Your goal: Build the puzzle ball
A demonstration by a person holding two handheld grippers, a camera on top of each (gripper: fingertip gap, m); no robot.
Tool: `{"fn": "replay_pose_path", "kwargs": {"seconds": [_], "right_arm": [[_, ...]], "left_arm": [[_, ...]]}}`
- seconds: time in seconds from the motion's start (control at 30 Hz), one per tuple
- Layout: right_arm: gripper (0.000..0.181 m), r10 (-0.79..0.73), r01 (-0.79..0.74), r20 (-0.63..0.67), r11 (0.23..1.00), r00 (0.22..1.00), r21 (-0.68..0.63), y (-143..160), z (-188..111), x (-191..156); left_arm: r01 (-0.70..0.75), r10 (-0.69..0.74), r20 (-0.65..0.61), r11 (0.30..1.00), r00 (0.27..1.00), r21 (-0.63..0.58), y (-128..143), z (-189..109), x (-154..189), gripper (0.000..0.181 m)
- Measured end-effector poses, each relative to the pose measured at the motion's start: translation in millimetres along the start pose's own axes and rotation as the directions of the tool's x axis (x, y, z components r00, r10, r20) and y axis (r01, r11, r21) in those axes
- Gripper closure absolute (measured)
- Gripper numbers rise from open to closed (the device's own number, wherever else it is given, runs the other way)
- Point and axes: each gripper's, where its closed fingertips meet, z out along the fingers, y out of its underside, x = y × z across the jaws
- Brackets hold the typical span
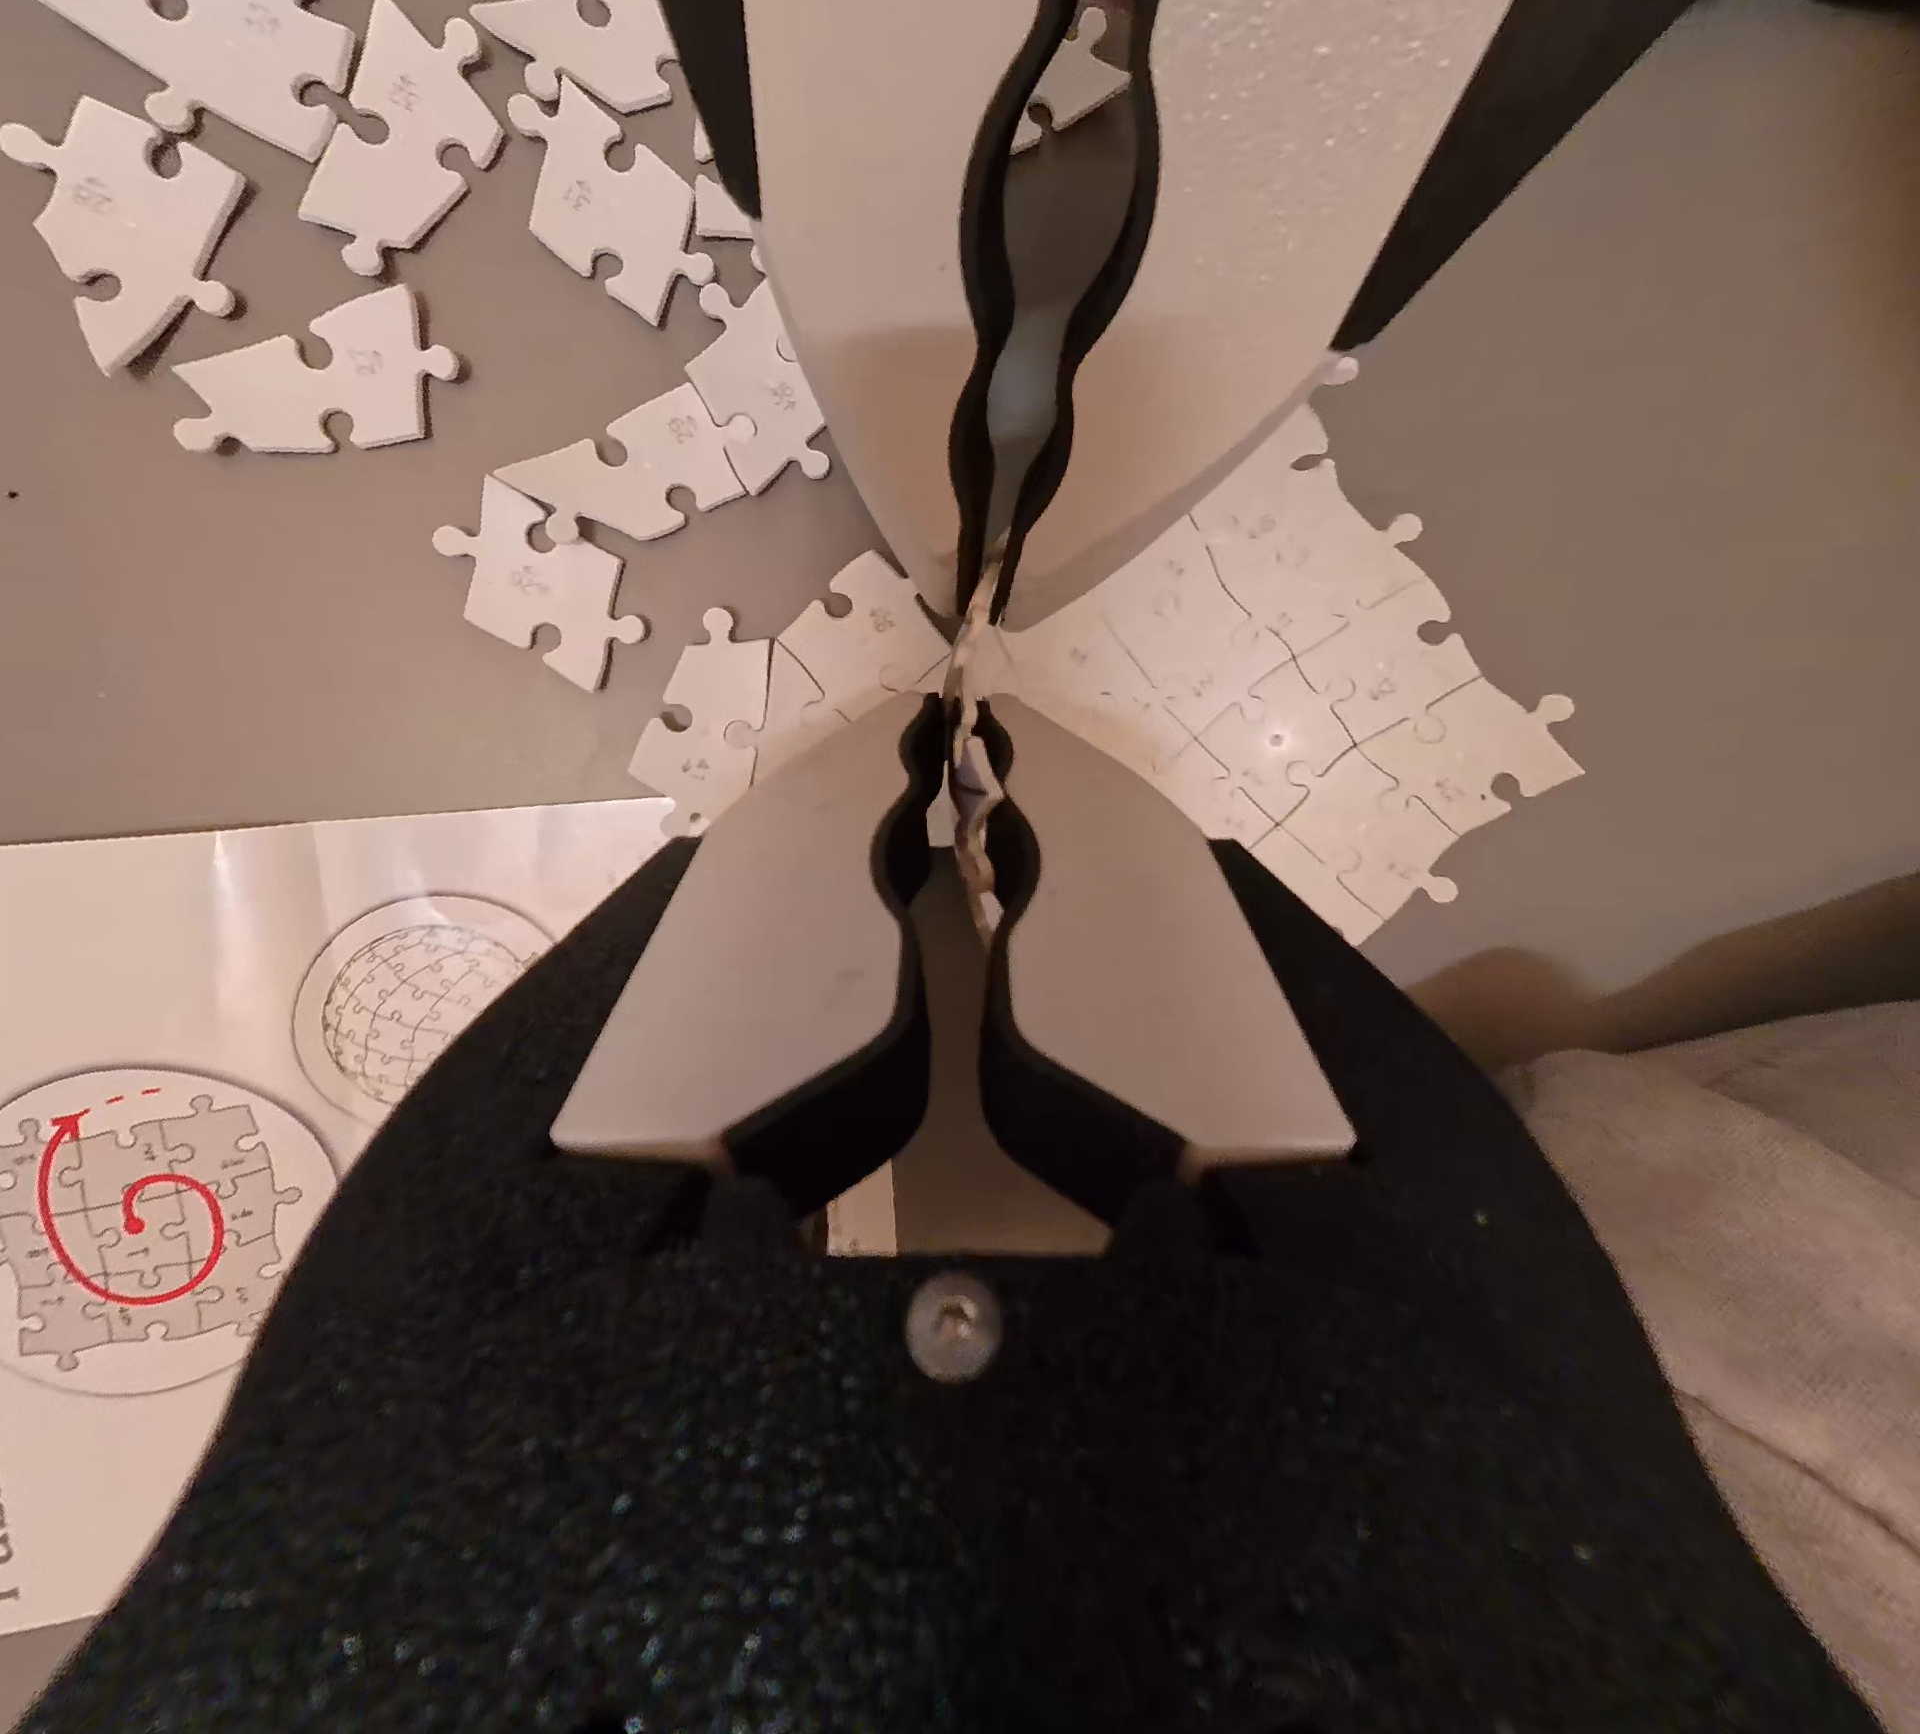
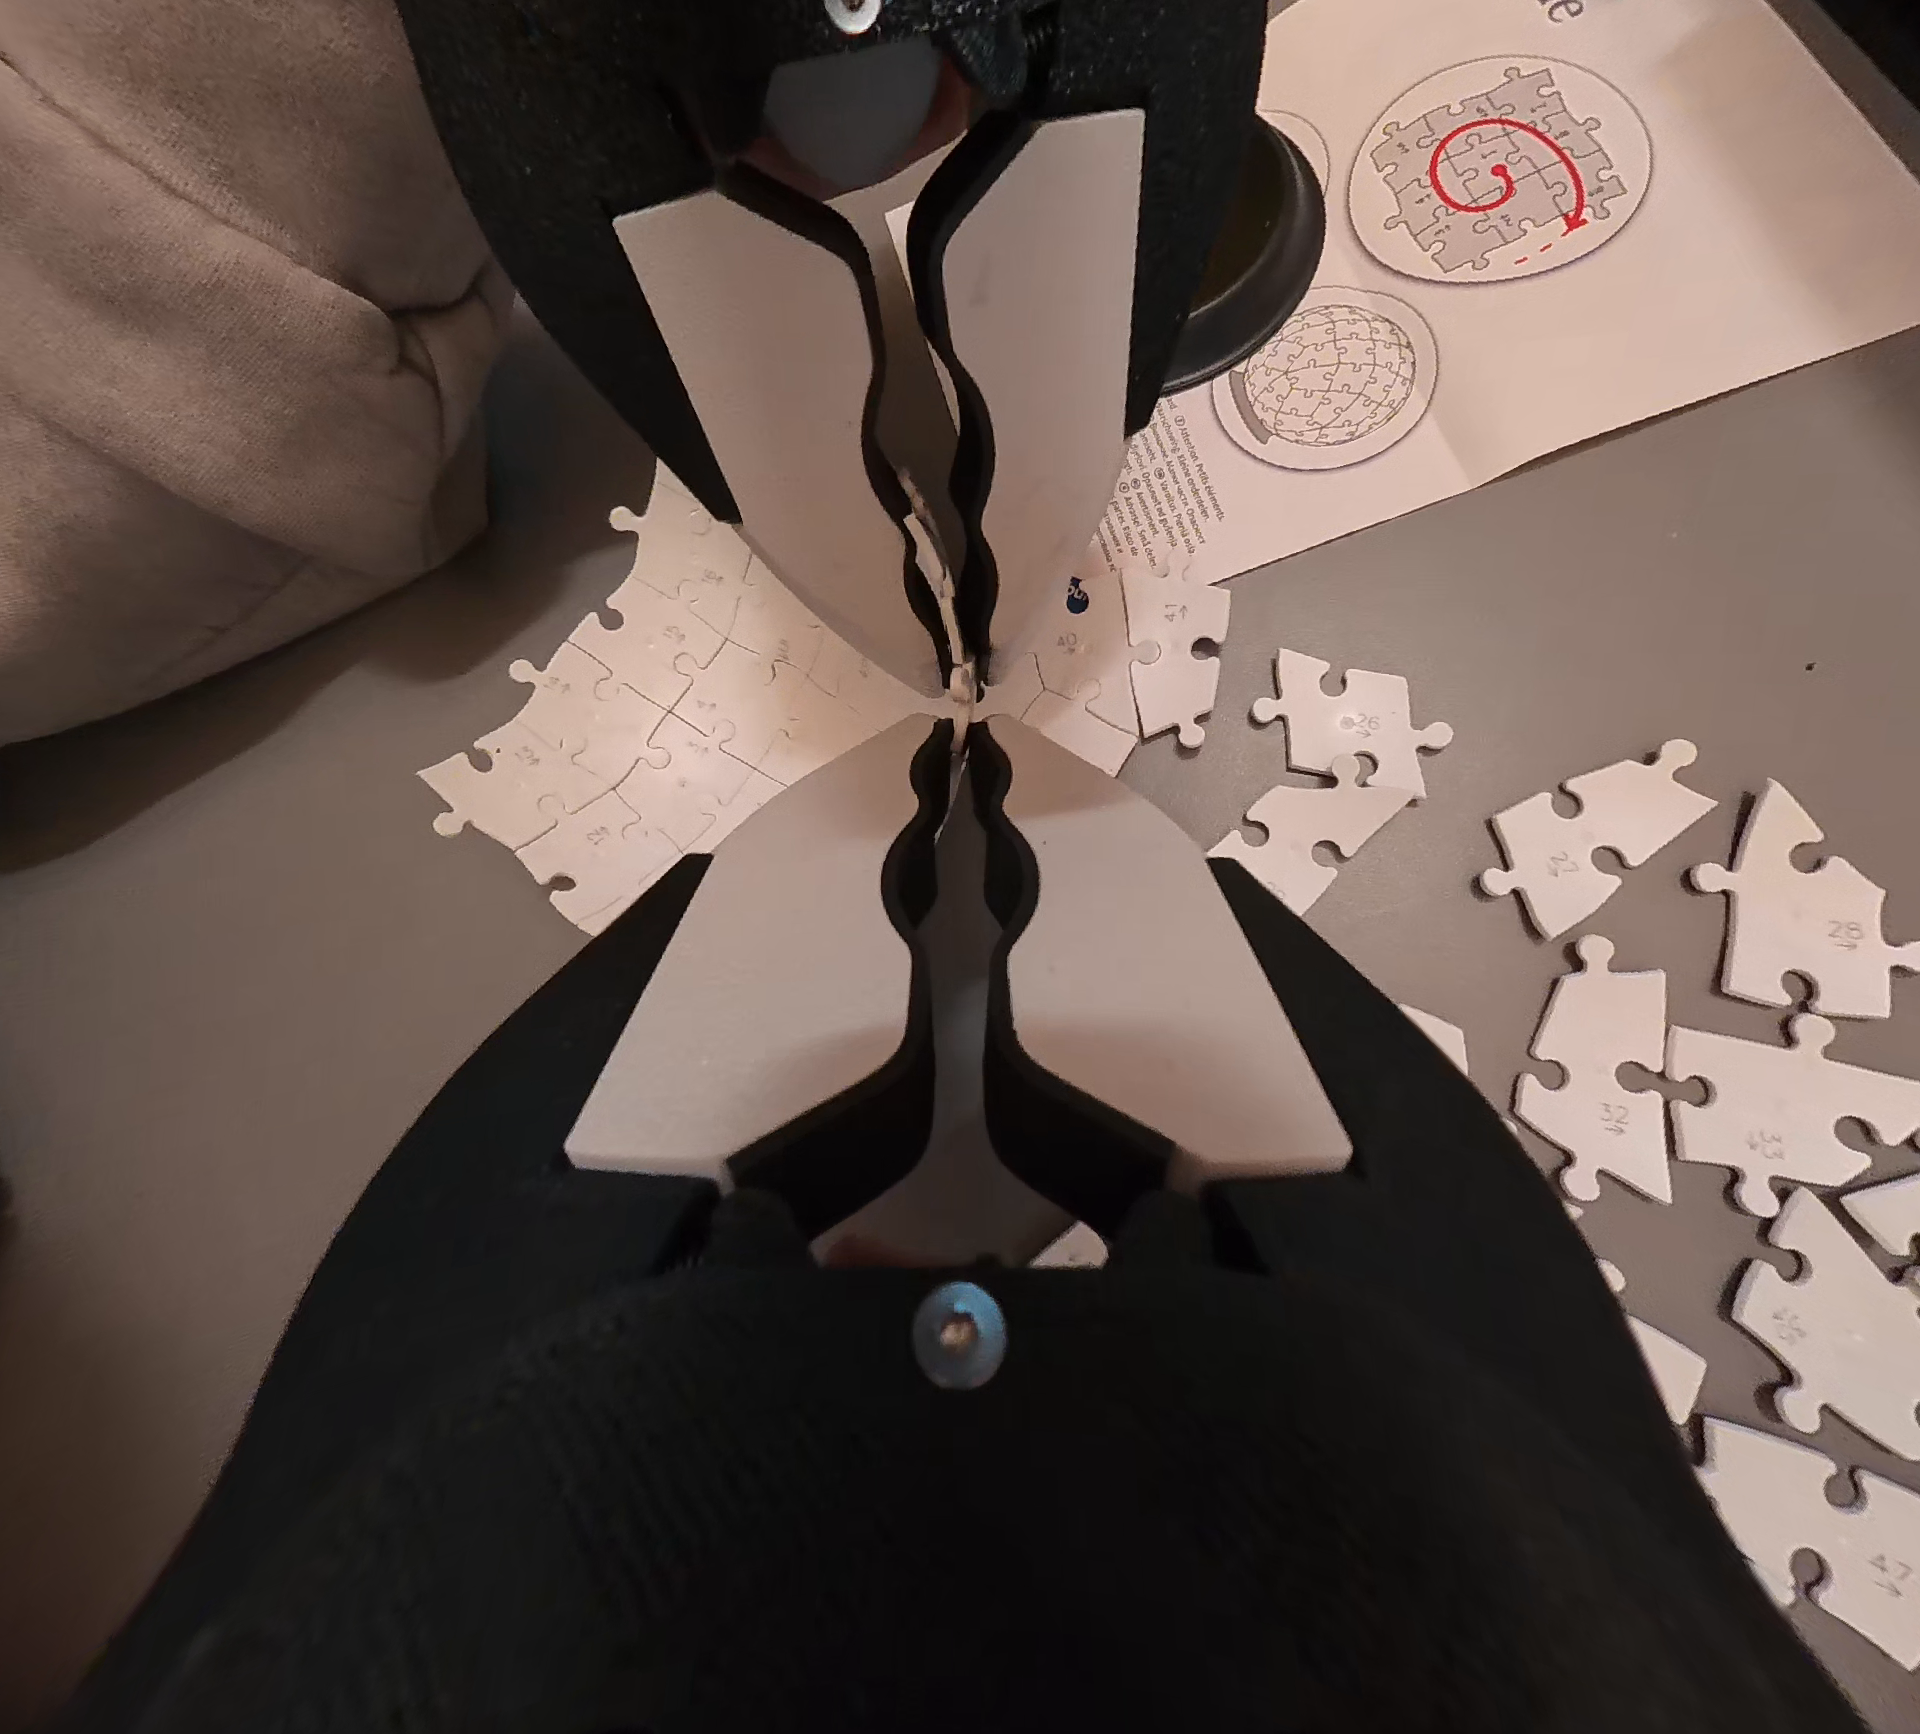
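A joined section of white numbered puzzle pieces (image 1: 1299, 697) lies on the grey table and also shows in the right wrist view (image 2: 623, 728). My left gripper (image 1: 966, 728) is shut on a white puzzle piece (image 1: 975, 817) held edge-on between its jaws. My right gripper (image 2: 961, 739) is shut too and meets the left one tip to tip above the section. Its tips pinch the far end of the same piece (image 2: 930, 562). The right gripper enters the left wrist view from the top (image 1: 987, 598), and the left gripper enters the right wrist view from the top (image 2: 966, 656).
Several loose white pieces (image 1: 395, 115) lie scattered on the table, also seen in the right wrist view (image 2: 1621, 1113). A printed instruction sheet (image 2: 1558, 157) lies nearby, with a black round stand (image 2: 1257, 282) on it. Grey fabric (image 2: 208, 282) borders the table. Only a small space, under 4 cm, lies between the two pairs of fingers.
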Motion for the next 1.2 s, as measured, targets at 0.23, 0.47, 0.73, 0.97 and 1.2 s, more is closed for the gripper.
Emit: {"fn": "replay_pose_path", "kwargs": {"seconds": [0.23, 0.47, 0.73, 0.97, 1.2], "right_arm": [[0.177, -0.019, 0.019, -0.002, 1.0, 1.0, 0.004, 0, -2, 0], [0.178, 0.01, -0.01, 0.0, 1.0, 1.0, 0.002, 1, 0, 1], [0.178, 0.026, -0.026, -0.01, 1.0, 1.0, 0.0, 2, 0, 4], [0.178, 0.054, -0.054, -0.018, 0.998, 0.998, 0.014, 2, -1, 7], [0.177, 0.029, -0.029, 0.003, 0.999, 1.0, 0.036, 1, -3, 7]], "left_arm": [[-0.018, 0.018, -0.006, 1.0, 1.0, 0.017, -2, 0, -1, 0.178], [0.015, -0.013, -0.039, 0.999, 0.999, 0.048, -1, 1, 1, 0.176], [-0.005, 0.006, -0.007, 0.999, 1.0, 0.046, -1, -2, -1, 0.174], [0.003, -0.004, 0.021, 0.998, 1.0, 0.058, -3, -3, -7, 0.177], [0.033, -0.031, -0.015, 0.994, 0.999, 0.101, -5, -4, -8, 0.178]]}}
